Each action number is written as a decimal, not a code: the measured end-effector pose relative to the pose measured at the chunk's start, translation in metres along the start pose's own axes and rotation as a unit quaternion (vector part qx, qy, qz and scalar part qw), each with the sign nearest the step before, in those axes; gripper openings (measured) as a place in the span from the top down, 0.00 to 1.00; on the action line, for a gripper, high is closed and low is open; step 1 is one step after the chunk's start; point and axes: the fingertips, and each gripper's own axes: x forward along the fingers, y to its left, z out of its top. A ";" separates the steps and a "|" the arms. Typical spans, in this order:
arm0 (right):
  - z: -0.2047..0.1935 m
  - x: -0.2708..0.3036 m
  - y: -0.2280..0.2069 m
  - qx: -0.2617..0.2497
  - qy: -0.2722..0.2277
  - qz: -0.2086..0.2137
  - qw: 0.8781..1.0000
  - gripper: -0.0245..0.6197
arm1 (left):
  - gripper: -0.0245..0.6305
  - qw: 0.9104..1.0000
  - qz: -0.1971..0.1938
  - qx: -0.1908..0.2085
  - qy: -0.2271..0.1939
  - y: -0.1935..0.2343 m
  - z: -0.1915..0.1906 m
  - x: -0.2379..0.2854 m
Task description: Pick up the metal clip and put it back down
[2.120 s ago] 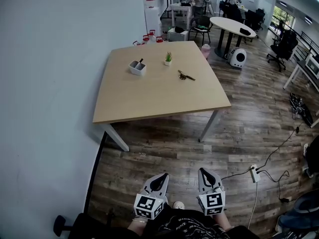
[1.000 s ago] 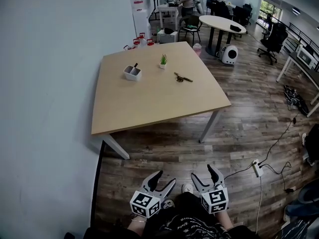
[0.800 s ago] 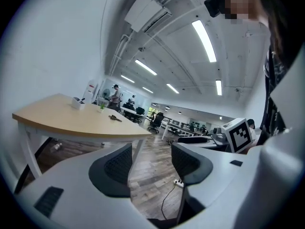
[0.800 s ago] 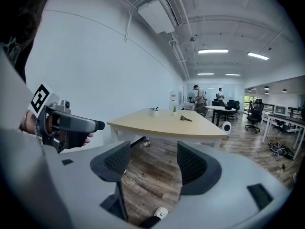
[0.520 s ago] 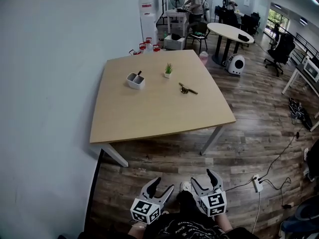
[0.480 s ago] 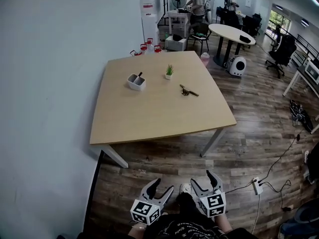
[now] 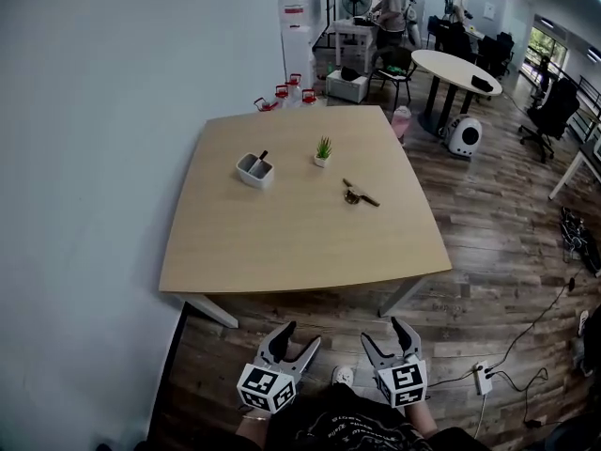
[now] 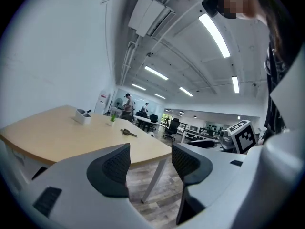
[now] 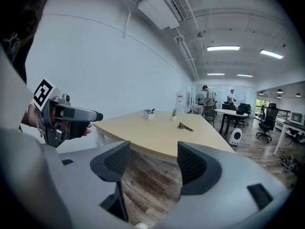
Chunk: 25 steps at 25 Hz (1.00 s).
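Note:
The metal clip [image 7: 358,194] lies flat on the light wooden table [image 7: 282,252], right of centre; it shows small in the left gripper view [image 8: 127,133] and the right gripper view [image 9: 185,126]. My left gripper [image 7: 286,338] and right gripper [image 7: 391,335] hang low over the floor in front of the table's near edge, far from the clip. Both are open, with nothing between their jaws. The left gripper's [image 8: 150,160] view and the right gripper's [image 9: 152,162] view both look across the table top.
A white pen holder [image 7: 254,169] and a small potted plant [image 7: 323,150] stand behind the clip. The wall [image 7: 84,158] runs along the left. A round table [image 7: 455,69], chairs and people are far back. A power strip with cables [image 7: 486,377] lies on the floor, right.
The table has come closer and lower in the head view as I stepped toward it. Both grippers stay low in front of me and open.

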 end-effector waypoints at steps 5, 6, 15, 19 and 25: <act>0.017 0.021 -0.038 -0.008 -0.015 0.013 1.000 0.49 | 0.56 1.000 0.005 0.006 0.004 -0.011 0.005 0.047; 0.019 0.025 -0.043 -0.011 -0.016 0.018 1.000 0.49 | 0.56 1.000 0.004 0.014 0.010 -0.015 0.003 0.055; 0.019 0.053 -0.081 -0.013 -0.012 0.040 0.999 0.49 | 0.56 0.999 0.024 0.025 0.021 -0.019 0.004 0.104; 0.018 0.061 -0.093 -0.005 -0.012 0.039 0.999 0.49 | 0.56 0.999 0.031 0.019 0.030 -0.020 -0.002 0.116; 0.020 0.078 -0.108 0.002 0.000 0.034 0.999 0.49 | 0.56 0.999 0.031 0.009 0.042 -0.010 0.002 0.136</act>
